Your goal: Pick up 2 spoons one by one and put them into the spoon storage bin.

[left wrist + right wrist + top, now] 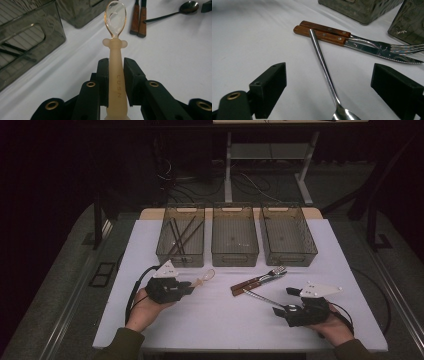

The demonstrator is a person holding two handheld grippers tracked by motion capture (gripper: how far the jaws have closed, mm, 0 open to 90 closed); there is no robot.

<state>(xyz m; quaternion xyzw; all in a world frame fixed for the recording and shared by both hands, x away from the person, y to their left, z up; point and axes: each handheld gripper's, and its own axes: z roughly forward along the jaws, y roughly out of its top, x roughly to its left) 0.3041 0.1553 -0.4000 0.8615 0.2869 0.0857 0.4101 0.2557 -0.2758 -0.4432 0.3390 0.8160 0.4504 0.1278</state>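
Carrying step, high view: left gripper [192, 286] clamped on the handle of a pale baby spoon [204, 278], held just in front of the left bin [181, 256], which has dark sticks in it. Spoon's long axis runs up-right, bowl end toward the middle bin [235, 255]. Right gripper [283, 302] sits near the counter [210, 320] edge, jaws apart, nothing held, with a metal spoon [261, 296] lying between them.

Left gripper view: jaws pressed on both sides of the baby spoon [116, 75] handle, bowl pointing straight away along the jaw line, clear of the counter. Next move, I'd judge: pick a bin, lift over its rim, then release.

Right gripper view: jaws wide, the metal spoon [322, 62] handle running away between them, its end resting on the wood handles of a knife [322, 36] and fork [327, 28].
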